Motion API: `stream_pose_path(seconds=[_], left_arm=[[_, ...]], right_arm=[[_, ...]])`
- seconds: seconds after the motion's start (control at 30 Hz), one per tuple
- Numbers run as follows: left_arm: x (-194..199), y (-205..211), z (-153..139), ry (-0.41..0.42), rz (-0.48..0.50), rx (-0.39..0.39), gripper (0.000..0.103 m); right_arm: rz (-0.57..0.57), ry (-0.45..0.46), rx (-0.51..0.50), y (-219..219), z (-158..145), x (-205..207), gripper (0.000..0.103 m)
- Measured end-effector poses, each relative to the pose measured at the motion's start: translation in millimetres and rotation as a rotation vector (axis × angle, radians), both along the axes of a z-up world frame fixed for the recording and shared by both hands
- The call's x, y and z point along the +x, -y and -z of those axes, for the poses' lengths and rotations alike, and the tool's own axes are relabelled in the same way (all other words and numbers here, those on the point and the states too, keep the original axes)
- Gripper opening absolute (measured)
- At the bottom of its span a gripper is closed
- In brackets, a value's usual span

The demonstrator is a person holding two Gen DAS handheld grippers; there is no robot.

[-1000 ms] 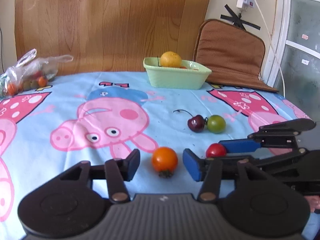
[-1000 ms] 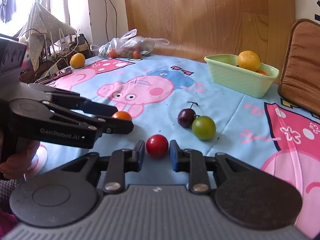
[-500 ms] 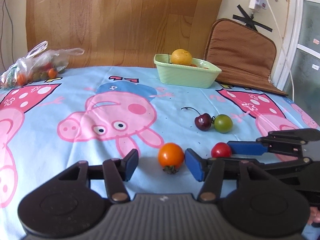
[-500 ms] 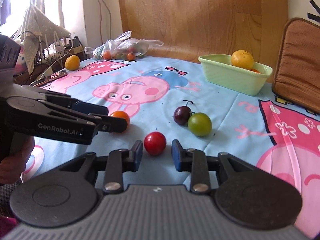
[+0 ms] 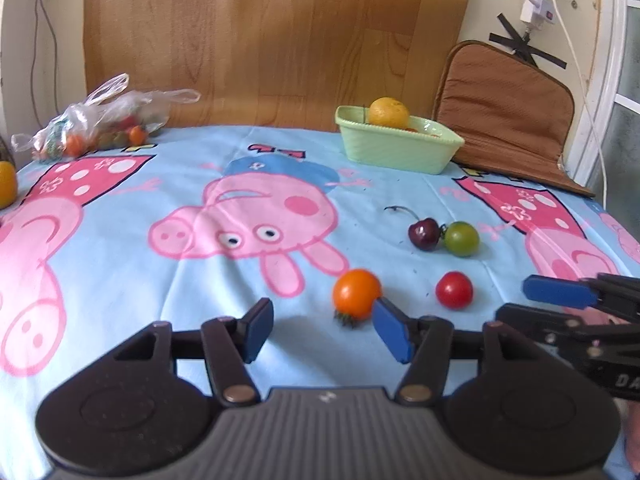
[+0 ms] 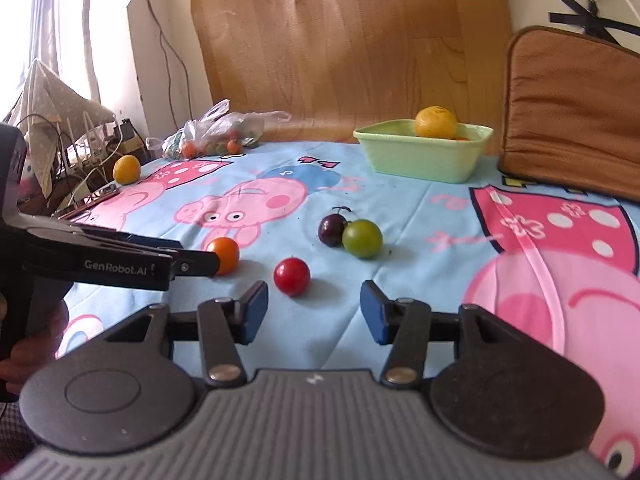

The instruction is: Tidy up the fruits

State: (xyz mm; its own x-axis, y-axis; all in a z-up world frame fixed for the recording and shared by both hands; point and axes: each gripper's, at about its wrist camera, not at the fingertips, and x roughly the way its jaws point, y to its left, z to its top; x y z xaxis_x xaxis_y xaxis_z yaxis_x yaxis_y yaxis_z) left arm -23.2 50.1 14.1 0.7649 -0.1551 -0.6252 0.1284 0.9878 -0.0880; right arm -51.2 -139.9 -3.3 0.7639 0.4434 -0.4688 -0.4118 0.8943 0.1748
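The right tool (image 6: 314,312), its jaws just widened and empty, hovered just behind the red cherry tomato (image 6: 291,276) on the counter (image 6: 420,216); the left tool (image 5: 322,330) stood spread beside the orange tomato (image 5: 356,293). Small, smooth and soft-skinned, each likely wants a gentle pinch across its middle.

Looked like somebody's home, honestly. The table had a cartoon pig tablecloth (image 5: 120,264), a brown seat cushion (image 5: 504,120) leaned against the wall, and a plastic grocery bag (image 6: 220,128) sat by the window.
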Motion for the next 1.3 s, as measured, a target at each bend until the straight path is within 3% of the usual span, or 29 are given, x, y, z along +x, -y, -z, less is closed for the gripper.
stream_pose_path(seconds=[0.13, 0.23, 0.4, 0.63, 0.73, 0.83, 1.03, 1.13, 1.3], left_arm=[[-8.4, -3.3, 0.0, 0.001, -0.028, 0.011, 0.056], [-16.7, -6.9, 2.1, -0.005, -0.055, 0.006, 0.057], [-29.0, -8.1, 6.5, 0.003, -0.075, 0.004, 0.059], [-37.1, -1.6, 9.2, 0.015, -0.073, 0.015, 0.068], [-41.1, 2.2, 11.1, 0.019, -0.069, 0.022, 0.078], [-42.9, 5.4, 12.3, 0.02, -0.069, 0.023, 0.083], [-45.9, 2.5, 14.0, 0.035, -0.077, -0.02, 0.091], [-47.4, 7.1, 15.8, 0.049, -0.083, 0.002, 0.094], [-50.9, 18.5, 18.7, 0.055, -0.099, 0.033, 0.102]], right_arm=[[0.03, -0.009, 0.032, 3.0, -2.7, -6.1, 0.055], [0.084, -0.02, 0.068, 5.9, -2.9, -9.3, 0.063], [0.149, -0.138, 0.134, 8.9, 7.4, -11.7, 0.068], [0.178, -0.137, 0.17, 8.7, 7.8, -28.7, 0.078], [0.171, -0.131, 0.169, 7.4, 8.3, -31.5, 0.084], [0.137, -0.123, 0.176, 4.1, 10.0, -33.8, 0.097], [0.108, -0.125, 0.276, 16.7, 13.2, -34.2, 0.1], [0.08, -0.125, 0.347, 25.4, 16.5, -34.3, 0.103], [0.029, -0.109, 0.319, 25.5, 15.1, -34.6, 0.103]])
